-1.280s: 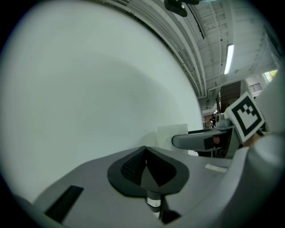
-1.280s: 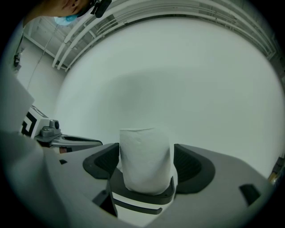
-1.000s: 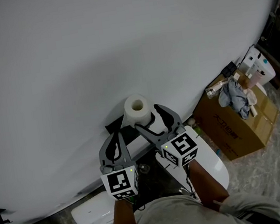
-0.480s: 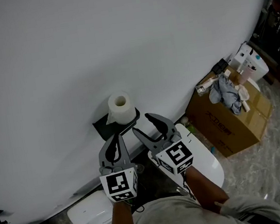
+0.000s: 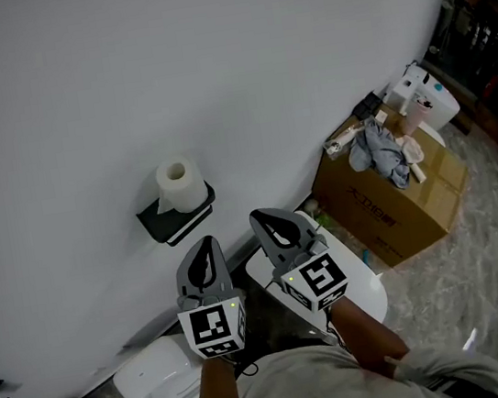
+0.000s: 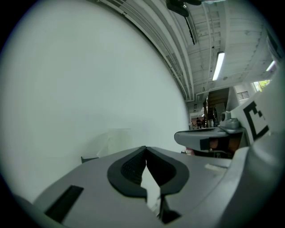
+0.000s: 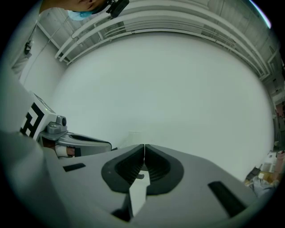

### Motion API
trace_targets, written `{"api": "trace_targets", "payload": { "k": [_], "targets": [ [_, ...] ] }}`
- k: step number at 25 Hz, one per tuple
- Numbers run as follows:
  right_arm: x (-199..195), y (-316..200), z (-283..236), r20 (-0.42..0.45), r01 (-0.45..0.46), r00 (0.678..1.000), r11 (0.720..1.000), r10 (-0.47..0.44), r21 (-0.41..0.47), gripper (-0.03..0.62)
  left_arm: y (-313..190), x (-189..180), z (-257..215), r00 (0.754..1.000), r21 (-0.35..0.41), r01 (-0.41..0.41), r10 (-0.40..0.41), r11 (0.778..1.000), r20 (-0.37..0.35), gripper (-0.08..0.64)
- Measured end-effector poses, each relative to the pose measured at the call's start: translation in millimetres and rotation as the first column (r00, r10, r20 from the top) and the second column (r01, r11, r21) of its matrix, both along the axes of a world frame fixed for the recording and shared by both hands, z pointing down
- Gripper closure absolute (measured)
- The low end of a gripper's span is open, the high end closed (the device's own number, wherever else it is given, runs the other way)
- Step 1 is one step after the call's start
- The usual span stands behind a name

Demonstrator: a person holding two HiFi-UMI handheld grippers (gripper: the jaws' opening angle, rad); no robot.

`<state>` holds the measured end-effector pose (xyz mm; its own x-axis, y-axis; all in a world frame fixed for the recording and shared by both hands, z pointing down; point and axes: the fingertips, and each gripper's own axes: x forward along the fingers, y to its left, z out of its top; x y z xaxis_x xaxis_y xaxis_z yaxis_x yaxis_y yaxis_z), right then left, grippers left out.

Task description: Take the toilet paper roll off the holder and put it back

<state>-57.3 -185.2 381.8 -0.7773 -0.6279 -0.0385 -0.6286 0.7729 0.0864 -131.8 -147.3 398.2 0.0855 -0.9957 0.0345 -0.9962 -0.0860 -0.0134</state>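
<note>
A plain white wall [image 5: 212,78] fills most of the view; a cardboard box [image 5: 399,208] (cloth [image 5: 379,151] heaped on top) stands against it on the mottled stone floor [image 5: 491,268].

the toilet paper roll [image 5: 177,184] is white and nearly full. it stands on end, with the round hole of its core facing up. it sits on top of the holder [image 5: 181,222], a small black shelf-like bracket fixed to the white wall [image 5: 238,65]. a loose end of paper hangs down the roll's front left side to the holder's top. a pale line runs along the holder's front edge. the roll is close to the wall; whether they touch cannot be told.
</note>
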Motion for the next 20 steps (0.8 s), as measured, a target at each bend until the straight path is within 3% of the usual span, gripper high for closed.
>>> {"api": "trace_targets", "payload": {
  "k": [7,14,20],
  "targets": [
    [25.7,33.1,-8.3,0.018,0.018,1.000,0.999,-0.019,0.032,0.588,37.3,18.4,-2.3,0.999,0.008,0.053,-0.053,0.999,0.000,0.551],
    [55.7,62.9,-1.6,0.065,0.039,0.997,0.999,-0.039,0.008,0.588,73.4,43.7,11.6,0.996,-0.016,0.093,-0.093,0.996,0.013,0.551],
    [91.3,72.4,-3.8,0.090,-0.001,0.996,1.000,0.000,0.007,0.588,75.9,70.0,12.8,0.997,-0.031,0.074,-0.073,0.997,0.027,0.551]
  ]
}}
